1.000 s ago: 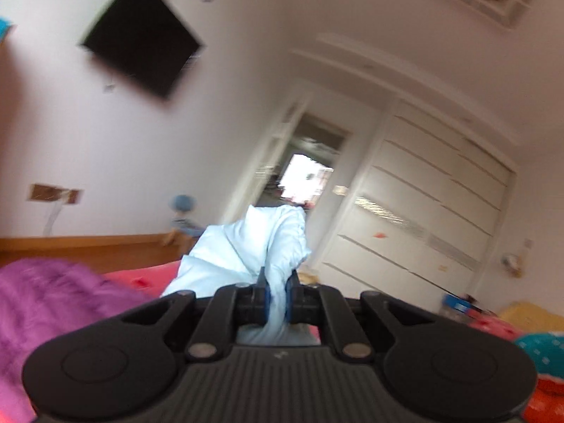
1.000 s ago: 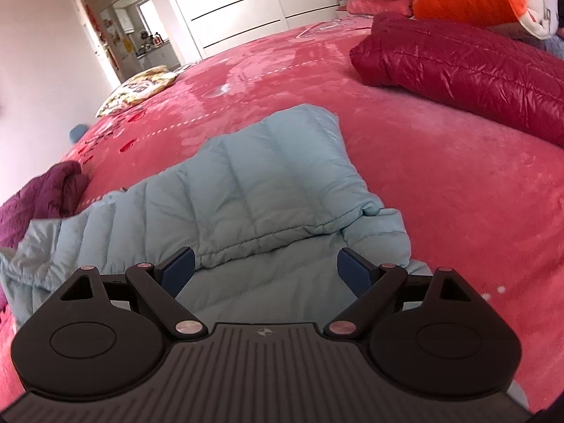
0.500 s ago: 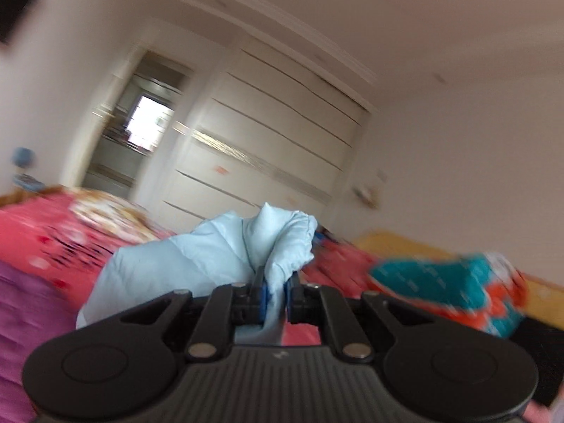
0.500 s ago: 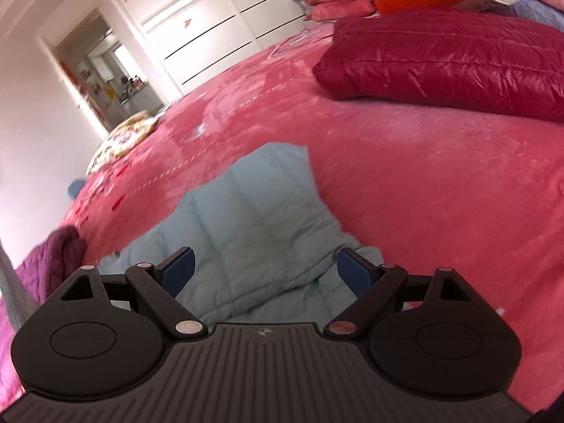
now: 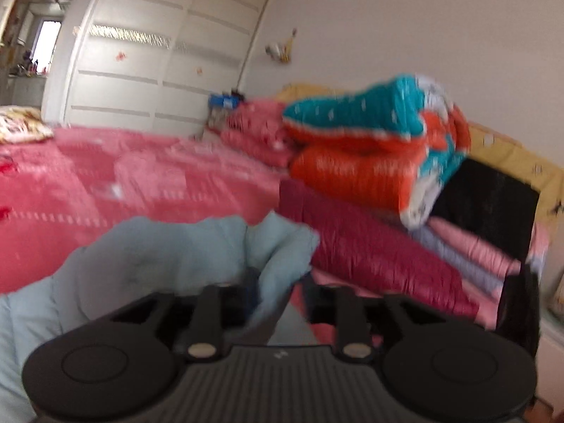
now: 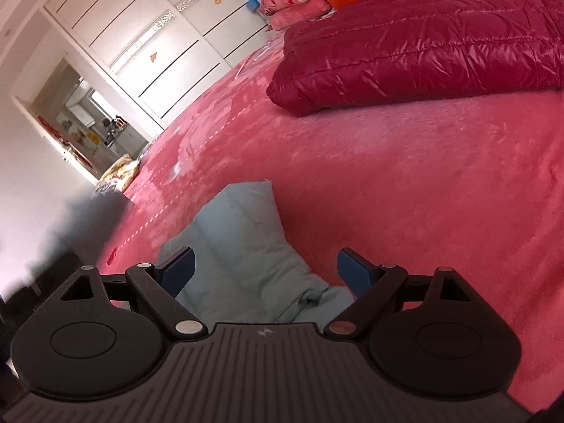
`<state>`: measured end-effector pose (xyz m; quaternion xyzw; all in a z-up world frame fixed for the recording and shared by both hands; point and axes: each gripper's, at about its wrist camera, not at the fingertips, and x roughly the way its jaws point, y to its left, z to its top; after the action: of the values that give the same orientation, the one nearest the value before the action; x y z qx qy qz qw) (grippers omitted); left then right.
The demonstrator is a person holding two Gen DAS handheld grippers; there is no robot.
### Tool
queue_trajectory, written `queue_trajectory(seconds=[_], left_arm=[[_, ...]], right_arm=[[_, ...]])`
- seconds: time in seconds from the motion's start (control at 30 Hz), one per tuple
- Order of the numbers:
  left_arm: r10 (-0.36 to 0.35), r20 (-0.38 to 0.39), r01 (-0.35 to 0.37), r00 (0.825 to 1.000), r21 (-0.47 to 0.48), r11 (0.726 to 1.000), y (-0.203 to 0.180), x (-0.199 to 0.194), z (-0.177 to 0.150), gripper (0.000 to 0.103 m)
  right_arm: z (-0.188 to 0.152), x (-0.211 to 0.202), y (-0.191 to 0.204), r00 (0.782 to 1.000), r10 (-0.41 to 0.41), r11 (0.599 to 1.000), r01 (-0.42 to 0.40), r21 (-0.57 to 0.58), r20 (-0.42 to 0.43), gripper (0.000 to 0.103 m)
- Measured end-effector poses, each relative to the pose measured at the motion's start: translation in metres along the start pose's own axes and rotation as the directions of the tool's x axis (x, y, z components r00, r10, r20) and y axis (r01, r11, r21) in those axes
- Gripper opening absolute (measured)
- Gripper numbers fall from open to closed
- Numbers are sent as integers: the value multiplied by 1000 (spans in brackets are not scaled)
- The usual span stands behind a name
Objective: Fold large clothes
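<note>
Viewing through heavy blur, we find the left gripper (image 5: 275, 292) with jaws that have just been opening, a bunched fold of the pale blue jacket (image 5: 158, 257) still between them; whether the pads touch it we cannot tell. Our right gripper (image 6: 262, 268) stands wide open and empty just above the jacket on the pink bedspread (image 6: 405, 183). Beyond it lies a maroon jacket (image 6: 423, 46), its far end cut off.
</note>
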<state>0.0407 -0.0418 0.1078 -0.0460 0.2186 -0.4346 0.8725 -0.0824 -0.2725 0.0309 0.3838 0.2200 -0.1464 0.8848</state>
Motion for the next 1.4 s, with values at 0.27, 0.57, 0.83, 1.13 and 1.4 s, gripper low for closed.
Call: queue_trajectory(seconds=[0.27,0.57,0.83,1.13,1.4], left_arm=[[-24,-22,24,999,-24,999,-9,-10,-11,87],[216,38,-214,976,-55,975,28,-83,-26,89],[472,2,-465,882,-166,870,89,-108,-39,89],[510,-56,-512,859,-153,845,103,-89,-54,89],[523,-97,-532,847,-132,837,103,-84,-67,89]], right_arm=[[2,4,-3,999,45,998,-44,36,-24,103],[4,6,4,1000,31,999,-31,-28,6,103],[8,17,27,995,81,974,-64,-219,66,103],[2,43,42,997,72,917,-77,-392,-29,56],[-2,33,48,992,20,886,-76,-457,-127,21]])
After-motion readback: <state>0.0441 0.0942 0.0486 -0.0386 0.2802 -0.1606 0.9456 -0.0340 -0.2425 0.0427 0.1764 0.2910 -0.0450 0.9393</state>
